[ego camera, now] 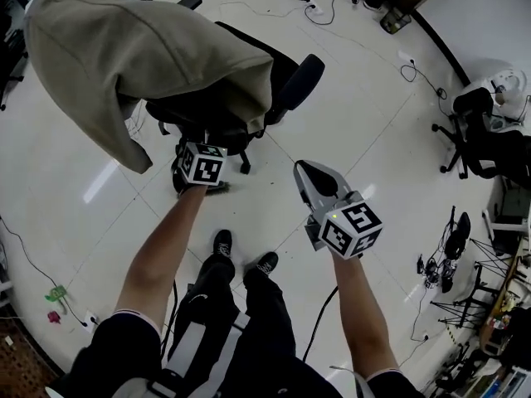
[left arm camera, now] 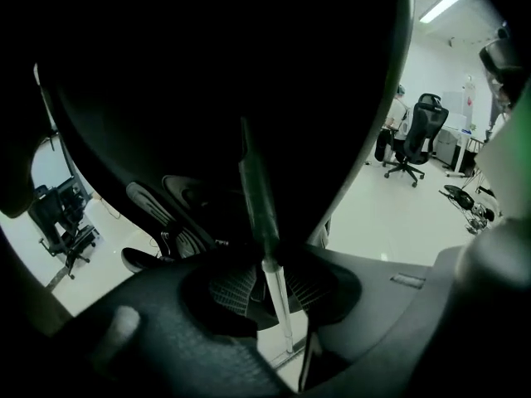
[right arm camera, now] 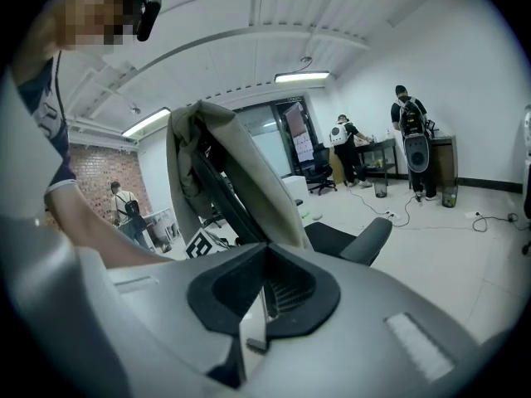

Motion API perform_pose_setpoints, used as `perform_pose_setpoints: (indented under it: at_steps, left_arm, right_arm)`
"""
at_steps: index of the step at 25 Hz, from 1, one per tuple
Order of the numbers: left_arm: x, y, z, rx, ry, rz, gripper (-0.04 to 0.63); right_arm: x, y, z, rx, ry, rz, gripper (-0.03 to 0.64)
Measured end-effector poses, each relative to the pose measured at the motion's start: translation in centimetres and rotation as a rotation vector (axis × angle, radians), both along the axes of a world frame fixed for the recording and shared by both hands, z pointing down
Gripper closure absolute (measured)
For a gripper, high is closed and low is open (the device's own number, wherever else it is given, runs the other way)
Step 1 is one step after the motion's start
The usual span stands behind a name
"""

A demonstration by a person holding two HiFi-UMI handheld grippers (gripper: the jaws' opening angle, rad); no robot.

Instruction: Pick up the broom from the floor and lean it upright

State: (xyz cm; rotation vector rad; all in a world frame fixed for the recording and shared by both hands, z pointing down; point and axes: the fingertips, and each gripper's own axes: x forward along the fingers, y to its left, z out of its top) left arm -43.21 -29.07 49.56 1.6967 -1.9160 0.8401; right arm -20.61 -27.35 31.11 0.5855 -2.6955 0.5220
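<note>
The broom handle (left arm camera: 259, 197), green above and silver below (left arm camera: 278, 301), stands almost upright between the jaws of my left gripper (left arm camera: 270, 293). It rests against the dark underside of an office chair (left arm camera: 207, 81). The ribbed pads (left arm camera: 228, 287) stand a little off the handle on both sides, so this gripper is open. In the head view only the left gripper's marker cube (ego camera: 203, 162) shows, tucked against the chair (ego camera: 286, 85); the broom is hidden there. My right gripper (ego camera: 311, 171) hangs over bare floor to the right, jaws shut on nothing (right arm camera: 264, 305).
A beige jacket (ego camera: 124, 48) drapes over the chair back. My shoes (ego camera: 222, 243) stand just behind the grippers. Cables (ego camera: 323, 7) trail at the far side, and more chairs (ego camera: 473, 131) and stands sit at the right. Several people (right arm camera: 406, 139) stand in the background.
</note>
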Motion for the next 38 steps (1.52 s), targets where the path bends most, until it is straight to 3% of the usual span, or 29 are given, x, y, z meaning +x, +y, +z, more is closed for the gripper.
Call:
perform_pose_setpoints:
  at_steps: [9, 18, 19, 23, 25, 30, 38]
  left_arm:
    - [1.2, 0.6, -0.5, 0.009, 0.117, 0.104, 0.428]
    - [2.8, 3.9, -4.1, 0.068, 0.248, 0.054, 0.43]
    - [3.1, 4.4, -5.0, 0.083, 0.26, 0.053, 0.437]
    - [4.5, 6.2, -9.7, 0.179, 0.278, 0.043, 0.573]
    - [5.9, 7.1, -12.2, 0.221, 0.298, 0.057, 0.594]
    - [9.5, 9.2, -19.0, 0.337, 0.341, 0.105, 0.594]
    - [12.4, 13.2, -27.5, 0.486, 0.391, 0.098, 0.594]
  right_arm:
    - [-0.5, 0.9, -0.6, -0.058, -0.044, 0.082, 0.614]
    - [-1.5, 1.8, -2.1, -0.068, -0.08, 0.06, 0.614]
    - [-1.6, 2.0, -2.2, -0.07, -0.086, 0.05, 0.614]
    - [-2.2, 2.8, -2.9, -0.084, -0.133, 0.007, 0.614]
    - [-2.3, 3.4, -3.2, -0.089, -0.158, -0.015, 0.614]
    - [-3.1, 5.0, -5.2, -0.082, -0.231, -0.08, 0.614]
    - [-4.1, 7.6, -10.7, -0.012, -0.344, -0.192, 0.614]
